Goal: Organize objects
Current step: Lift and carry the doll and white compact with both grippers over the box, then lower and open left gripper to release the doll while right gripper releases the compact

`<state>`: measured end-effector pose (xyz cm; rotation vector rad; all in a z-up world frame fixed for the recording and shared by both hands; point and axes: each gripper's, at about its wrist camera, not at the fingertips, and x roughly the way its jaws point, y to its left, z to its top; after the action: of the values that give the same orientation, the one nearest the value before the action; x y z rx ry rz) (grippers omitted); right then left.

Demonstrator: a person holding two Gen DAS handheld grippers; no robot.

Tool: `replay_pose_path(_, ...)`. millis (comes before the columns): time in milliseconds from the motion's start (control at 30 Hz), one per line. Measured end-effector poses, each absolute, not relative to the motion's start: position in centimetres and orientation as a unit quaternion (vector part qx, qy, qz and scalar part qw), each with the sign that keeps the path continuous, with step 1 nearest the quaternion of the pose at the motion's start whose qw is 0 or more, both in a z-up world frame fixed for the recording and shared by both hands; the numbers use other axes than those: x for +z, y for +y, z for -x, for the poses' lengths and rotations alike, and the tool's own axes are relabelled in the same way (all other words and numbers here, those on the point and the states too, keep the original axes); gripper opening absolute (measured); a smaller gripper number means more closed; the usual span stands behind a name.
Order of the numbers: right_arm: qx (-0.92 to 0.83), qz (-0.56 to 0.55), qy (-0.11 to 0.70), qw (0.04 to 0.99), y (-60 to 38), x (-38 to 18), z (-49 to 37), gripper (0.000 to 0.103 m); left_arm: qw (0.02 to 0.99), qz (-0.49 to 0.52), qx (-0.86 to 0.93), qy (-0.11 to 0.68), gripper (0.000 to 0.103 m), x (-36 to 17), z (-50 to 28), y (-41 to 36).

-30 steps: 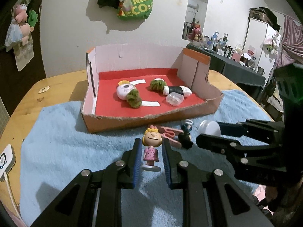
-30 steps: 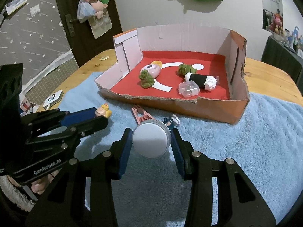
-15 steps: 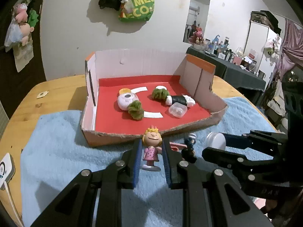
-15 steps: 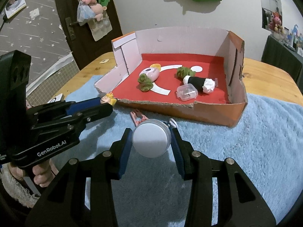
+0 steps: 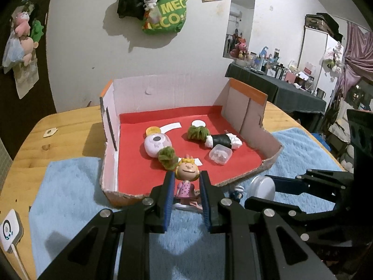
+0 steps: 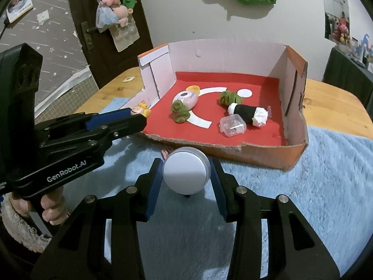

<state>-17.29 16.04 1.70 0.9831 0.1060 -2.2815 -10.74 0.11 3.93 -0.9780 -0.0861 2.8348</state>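
My left gripper (image 5: 186, 183) is shut on a blonde girl figurine (image 5: 186, 175) in a pink dress, held above the blue towel just before the front edge of the red-floored cardboard box (image 5: 112, 128). My right gripper (image 6: 186, 170) is shut on a round white jar (image 6: 186, 173), lifted near the box's (image 6: 291, 161) front wall. The left gripper (image 6: 137, 116) with the figurine's head (image 6: 139, 111) shows at the left of the right wrist view. The right gripper (image 5: 258, 193) with the jar (image 5: 262, 187) shows at the right of the left wrist view.
In the box lie a pink oval toy (image 5: 157, 144), two green fuzzy pieces (image 5: 167, 157), a black-and-white roll (image 5: 222, 140) and a small clear case (image 5: 220, 154). A pink clip (image 5: 194, 204) and a small dark figure (image 5: 236, 191) lie on the blue towel (image 5: 70, 198). A white device (image 5: 8, 231) sits at the table's left edge.
Both grippers have risen and moved forward toward the box with their objects. The figurine now stands over the box's front edge; the clip and dark figure stay on the towel.
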Motion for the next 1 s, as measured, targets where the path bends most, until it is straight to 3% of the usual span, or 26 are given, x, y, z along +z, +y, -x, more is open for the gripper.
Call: replay_pose_path(1000, -0.869, -0.379, 0.04, 0.316, 14.8, 2.9, 22.5, 0.039, 0.082, 0.361, 0.929, -0.023, 0.022, 3.1, 15.1, -0.3)
